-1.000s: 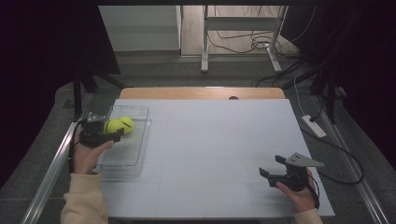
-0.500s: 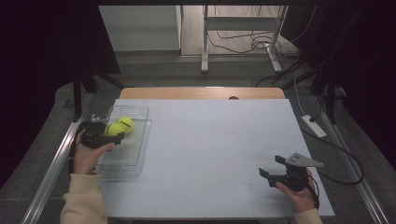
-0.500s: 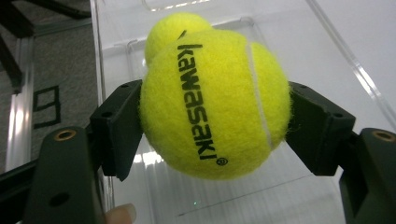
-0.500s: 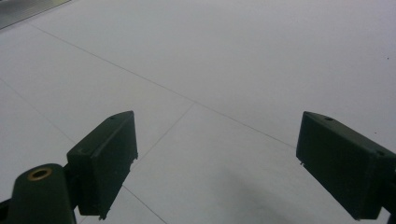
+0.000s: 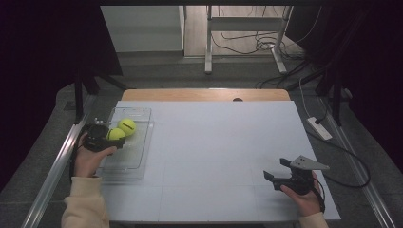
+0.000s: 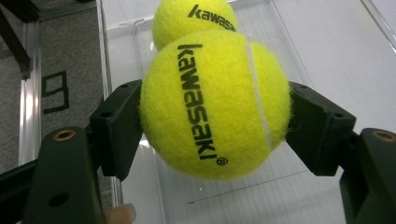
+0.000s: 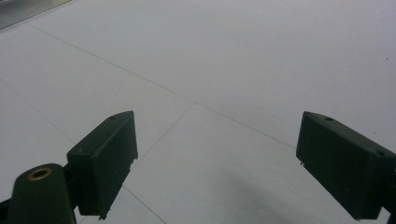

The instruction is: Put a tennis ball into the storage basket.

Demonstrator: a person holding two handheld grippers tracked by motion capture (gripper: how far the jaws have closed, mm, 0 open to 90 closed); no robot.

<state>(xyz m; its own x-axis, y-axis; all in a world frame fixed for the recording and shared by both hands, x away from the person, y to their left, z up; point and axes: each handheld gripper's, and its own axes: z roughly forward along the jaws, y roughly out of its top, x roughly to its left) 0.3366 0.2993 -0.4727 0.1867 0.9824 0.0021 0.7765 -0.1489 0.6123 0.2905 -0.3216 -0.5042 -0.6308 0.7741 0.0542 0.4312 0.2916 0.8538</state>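
The left gripper view reads black "kawasaki" lettering on a fuzzy yellow tennis ball (image 6: 215, 105), which the left gripper (image 6: 215, 126) clamps just above the clear plastic tray (image 6: 299, 56). A second ball (image 6: 196, 18) lies in the tray, touching the first. Well right of the tray, the right gripper (image 5: 278, 172) gapes wide over the matte white tabletop (image 5: 228, 142).

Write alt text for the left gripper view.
A yellow tennis ball printed "kawasaki" is clamped in the left gripper, over a clear plastic tray. A second tennis ball sits just behind it in the tray.
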